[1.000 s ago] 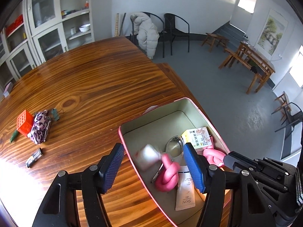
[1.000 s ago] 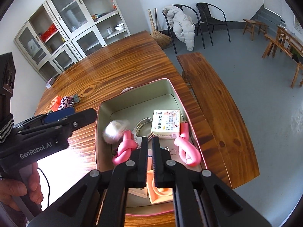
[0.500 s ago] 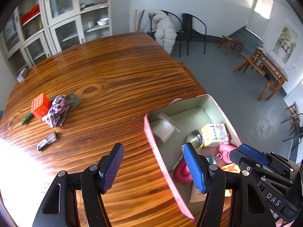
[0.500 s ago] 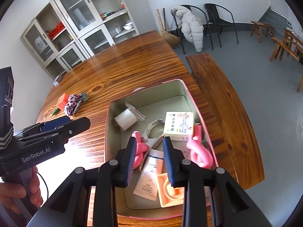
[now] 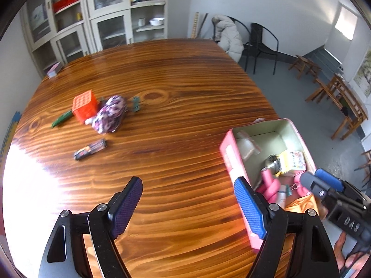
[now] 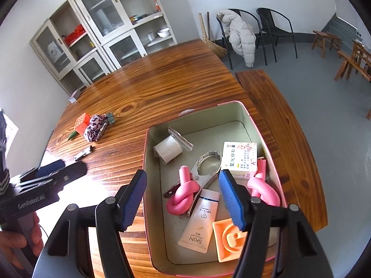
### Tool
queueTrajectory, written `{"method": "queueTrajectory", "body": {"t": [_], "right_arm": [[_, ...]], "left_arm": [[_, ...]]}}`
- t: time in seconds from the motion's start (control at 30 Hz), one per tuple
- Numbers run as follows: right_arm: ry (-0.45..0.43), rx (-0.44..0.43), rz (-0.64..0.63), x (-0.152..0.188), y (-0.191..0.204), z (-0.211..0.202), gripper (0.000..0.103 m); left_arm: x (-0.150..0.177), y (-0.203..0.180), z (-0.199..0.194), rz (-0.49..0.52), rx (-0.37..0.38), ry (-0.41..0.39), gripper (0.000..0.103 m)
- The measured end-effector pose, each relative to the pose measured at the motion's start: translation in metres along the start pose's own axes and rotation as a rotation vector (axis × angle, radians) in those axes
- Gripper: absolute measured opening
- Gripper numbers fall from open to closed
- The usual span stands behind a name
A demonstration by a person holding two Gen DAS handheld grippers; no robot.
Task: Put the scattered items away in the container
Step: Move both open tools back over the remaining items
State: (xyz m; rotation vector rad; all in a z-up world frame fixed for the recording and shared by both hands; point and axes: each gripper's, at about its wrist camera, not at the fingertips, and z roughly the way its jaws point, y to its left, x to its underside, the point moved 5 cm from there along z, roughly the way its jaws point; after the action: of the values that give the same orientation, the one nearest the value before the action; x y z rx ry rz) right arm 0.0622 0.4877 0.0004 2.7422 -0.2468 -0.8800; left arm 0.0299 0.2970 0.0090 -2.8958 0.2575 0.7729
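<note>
Our left gripper point(image 5: 187, 205), spread and empty, is nearer the black clip point(image 5: 90, 149) lying slantwise upper left; our right gripper point(image 6: 183, 199) gapes empty over the container point(image 6: 243, 113)

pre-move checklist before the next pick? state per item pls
1. Left gripper empty, jaws just opened wider: ok.
2. Right gripper empty, jaws just opened over the tin: ok.
3. Room left in tin: ok, bare floor at its far end.
4. Items left on table: not ok; orange cube, pouch, green clip, dark stick, green strip.
5. Path from left gripper to those items: ok, bare wood between.
6. Pouch apart from cube: cannot tell.
</note>
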Motion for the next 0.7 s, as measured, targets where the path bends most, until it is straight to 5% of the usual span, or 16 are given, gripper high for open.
{"method": "queueTrajectory", "body": {"t": [0.7], "right_arm": [[0.055, -0.037, -0.073, -0.011, 0.119, 0.054, 0.072]], "left_arm": [[-0.011, 0.149, 0.005, -0.136, -0.072, 0.032, 0.083]]}}
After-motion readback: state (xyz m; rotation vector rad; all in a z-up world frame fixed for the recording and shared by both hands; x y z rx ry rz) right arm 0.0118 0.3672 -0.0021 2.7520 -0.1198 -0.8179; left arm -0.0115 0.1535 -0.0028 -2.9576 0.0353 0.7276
